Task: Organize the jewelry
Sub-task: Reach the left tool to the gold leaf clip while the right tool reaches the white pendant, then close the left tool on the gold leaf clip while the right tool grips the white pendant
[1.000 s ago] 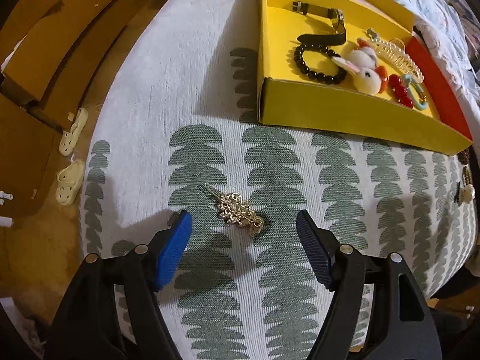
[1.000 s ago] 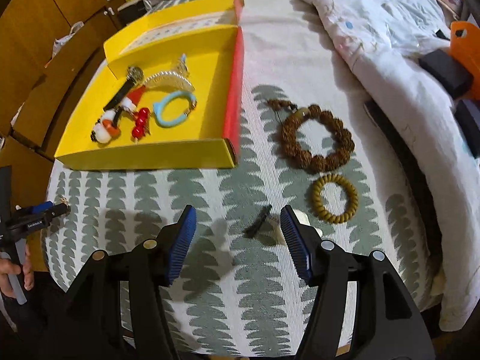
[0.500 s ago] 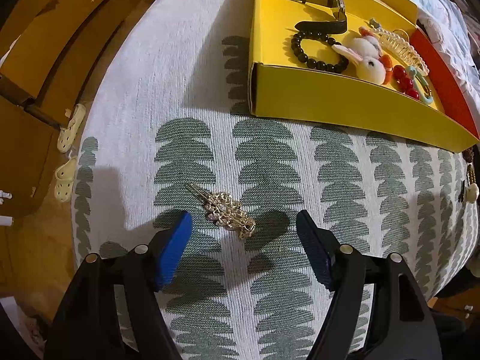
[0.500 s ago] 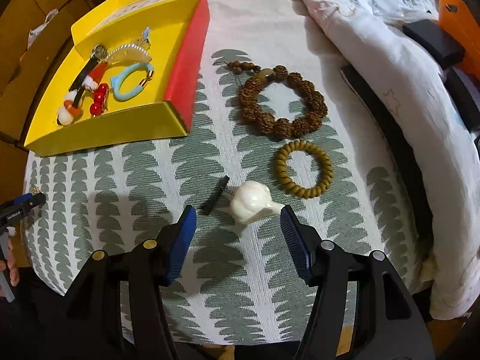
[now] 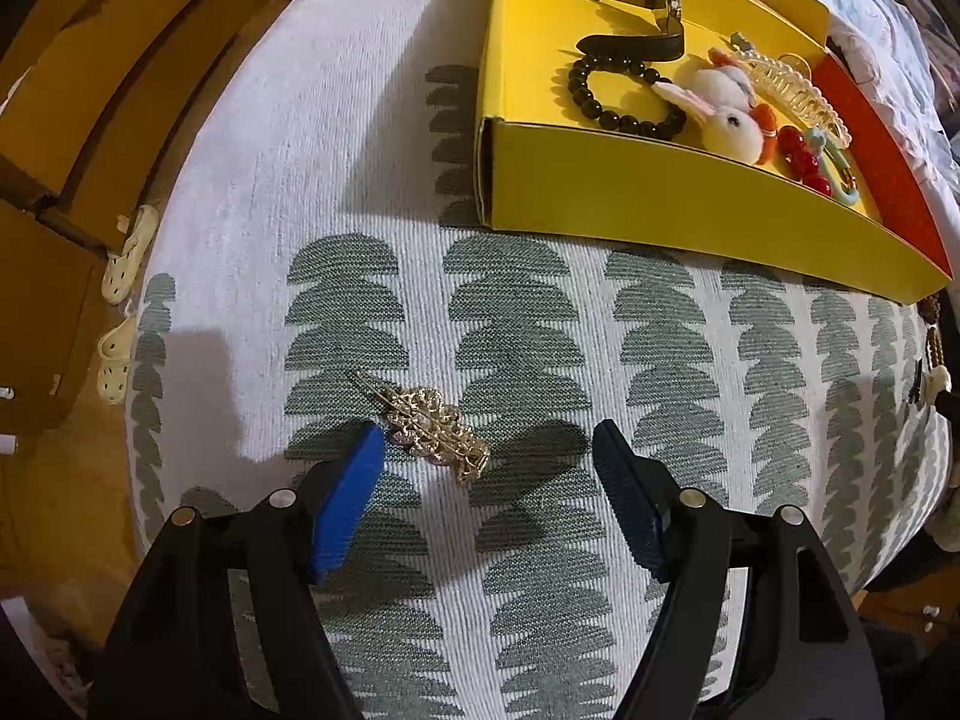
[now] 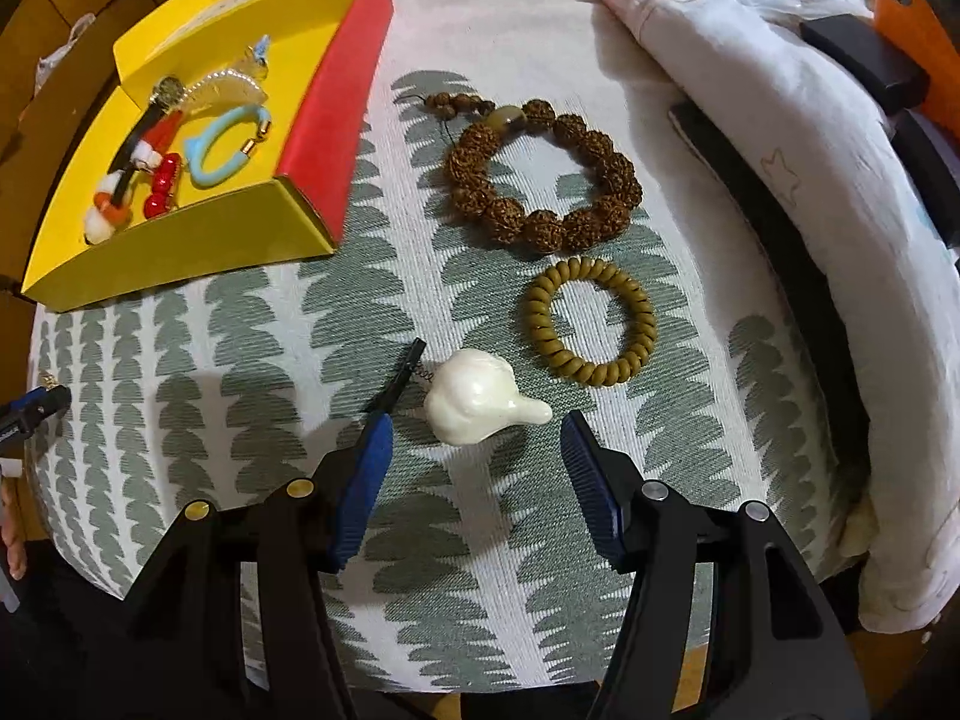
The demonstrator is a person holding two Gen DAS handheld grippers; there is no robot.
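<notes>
A gold filigree hair clip [image 5: 429,427] lies on the patterned cloth, close by the left pad of my open, empty left gripper [image 5: 489,468]. The yellow box [image 5: 660,198] beyond it holds a black bead bracelet [image 5: 624,97], a watch, a plush rabbit, a claw clip and red beads. My right gripper [image 6: 477,450] is open and empty, just short of a white pearly hair clip [image 6: 480,405] with a black clasp. Behind it lie a yellow-brown bead bracelet [image 6: 591,321] and a large brown seed bracelet [image 6: 540,171]. The box shows at left in the right wrist view [image 6: 180,252].
The cloth-covered surface [image 5: 540,330] drops off at left to a wooden floor with pale slippers [image 5: 123,276] and cardboard. A white quilt [image 6: 810,180] and dark and orange objects lie along the right. The left gripper shows at the far left in the right wrist view [image 6: 36,411].
The left gripper moved closer to the gold clip, which now sits by its left pad. The right gripper moved forward and right, so the white clip now lies just ahead of its jaws.
</notes>
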